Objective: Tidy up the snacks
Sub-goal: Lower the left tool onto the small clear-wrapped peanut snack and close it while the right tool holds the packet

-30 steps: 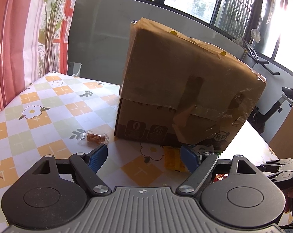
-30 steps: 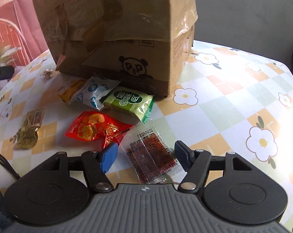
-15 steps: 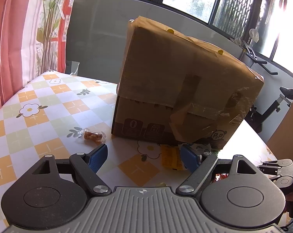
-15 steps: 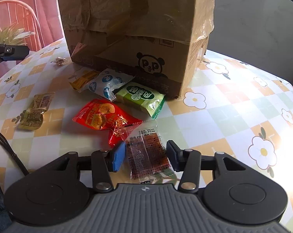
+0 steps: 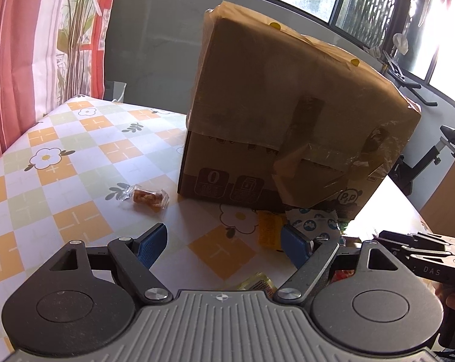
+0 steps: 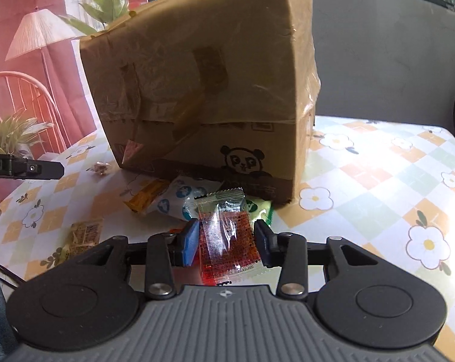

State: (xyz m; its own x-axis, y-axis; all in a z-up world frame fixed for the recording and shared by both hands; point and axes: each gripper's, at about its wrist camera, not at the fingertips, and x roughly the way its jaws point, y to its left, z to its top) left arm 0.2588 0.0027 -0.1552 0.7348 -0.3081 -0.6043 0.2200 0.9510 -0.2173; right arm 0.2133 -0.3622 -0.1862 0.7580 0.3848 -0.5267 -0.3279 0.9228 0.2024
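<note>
My right gripper [image 6: 227,235] has its jaws closing on a clear packet with dark red filling [image 6: 226,211], which is tipped up off the table between the blue pads. Behind it lie a green packet [image 6: 259,206], a white-and-blue packet [image 6: 176,199] and a yellow packet [image 6: 146,196], all at the foot of a big taped cardboard box [image 6: 203,90]. My left gripper [image 5: 224,241] hovers open over the checked tablecloth [image 5: 76,166] with nothing between its fingers. A small wrapped orange candy [image 5: 147,196] lies ahead and left of it, near the box [image 5: 287,105].
A gold packet [image 6: 82,233] lies on the left of the table. In the right wrist view a lamp, a chair and a plant stand beyond the table's left edge. An exercise bike [image 5: 432,157] stands off the far side. The cloth to the right of the box [image 6: 378,181] is bare.
The right gripper narrowed around the clear red packet and tipped upward, lifting the packet off the table. The left gripper stayed open and hardly moved.
</note>
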